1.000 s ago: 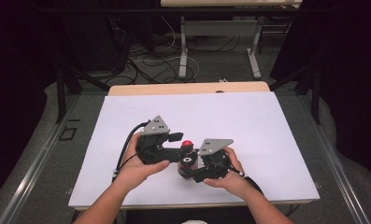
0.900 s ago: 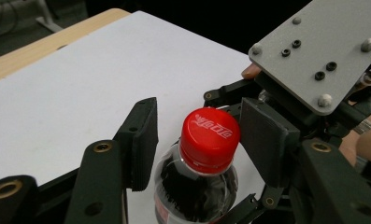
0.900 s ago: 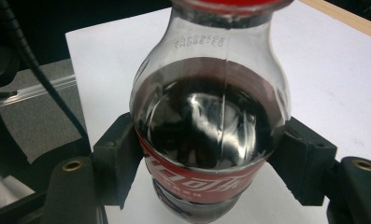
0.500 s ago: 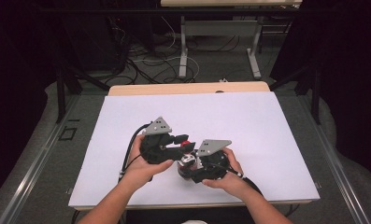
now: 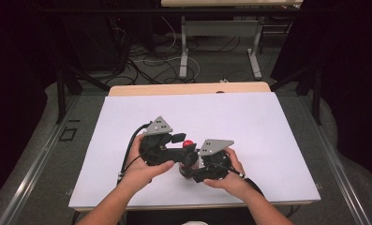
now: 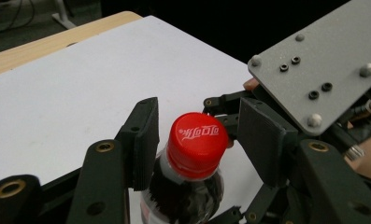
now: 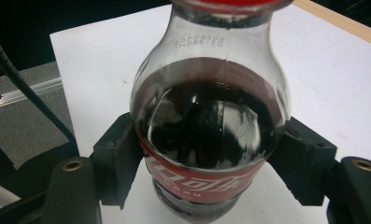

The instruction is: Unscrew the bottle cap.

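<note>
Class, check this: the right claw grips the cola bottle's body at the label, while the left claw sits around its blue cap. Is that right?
One detail is wrong: the cap is red, not blue, as the left gripper view shows. The rest stands: the right claw grips the bottle at its label, and the left claw sits around the cap.

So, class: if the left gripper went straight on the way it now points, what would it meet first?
Probably the cola bottle's red cap, which sits between its open jaws. Close beyond it is the right gripper's grey plate. Depth is hard to judge here.
</note>
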A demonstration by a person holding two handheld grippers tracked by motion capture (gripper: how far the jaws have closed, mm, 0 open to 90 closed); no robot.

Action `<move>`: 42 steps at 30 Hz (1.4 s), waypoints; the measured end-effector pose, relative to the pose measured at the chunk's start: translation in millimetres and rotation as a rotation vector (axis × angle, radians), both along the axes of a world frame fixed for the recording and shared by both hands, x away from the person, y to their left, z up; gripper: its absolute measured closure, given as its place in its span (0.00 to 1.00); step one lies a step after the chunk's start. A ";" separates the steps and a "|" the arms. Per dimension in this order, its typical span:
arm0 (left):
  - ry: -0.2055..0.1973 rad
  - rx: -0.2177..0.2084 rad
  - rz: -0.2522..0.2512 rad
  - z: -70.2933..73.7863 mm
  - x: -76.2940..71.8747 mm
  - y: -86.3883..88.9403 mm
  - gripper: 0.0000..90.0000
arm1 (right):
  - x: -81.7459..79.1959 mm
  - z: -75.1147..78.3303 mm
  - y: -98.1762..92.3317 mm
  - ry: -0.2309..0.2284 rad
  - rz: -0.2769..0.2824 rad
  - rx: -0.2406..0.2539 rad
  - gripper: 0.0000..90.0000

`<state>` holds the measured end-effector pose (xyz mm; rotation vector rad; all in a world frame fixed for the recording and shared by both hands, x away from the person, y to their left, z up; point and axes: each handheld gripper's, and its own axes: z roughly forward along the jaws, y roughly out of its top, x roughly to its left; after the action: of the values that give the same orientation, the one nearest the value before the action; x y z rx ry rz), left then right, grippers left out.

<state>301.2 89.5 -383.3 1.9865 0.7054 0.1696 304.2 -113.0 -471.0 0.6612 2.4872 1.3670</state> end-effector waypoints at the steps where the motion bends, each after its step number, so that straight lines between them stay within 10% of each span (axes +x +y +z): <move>1: -0.009 -0.003 -0.014 -0.4 1.4 1.7 0.55 | -0.2 0.1 0.2 0.006 0.002 0.000 0.34; 10: -0.011 -0.011 -0.102 -7.8 9.3 4.6 0.60 | -1.3 -0.2 2.4 0.012 0.041 0.004 0.34; 25: -0.046 0.015 0.027 -8.9 -0.8 -12.6 0.68 | -0.4 -1.9 1.9 0.001 0.016 0.000 0.34; 42: -0.001 0.000 -0.114 -3.6 8.2 7.3 0.60 | -1.7 0.0 2.0 0.003 0.035 0.007 0.34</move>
<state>309.4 96.8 -386.9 2.0202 0.5902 0.1022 302.6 -110.9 -471.0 0.6242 2.5088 1.3878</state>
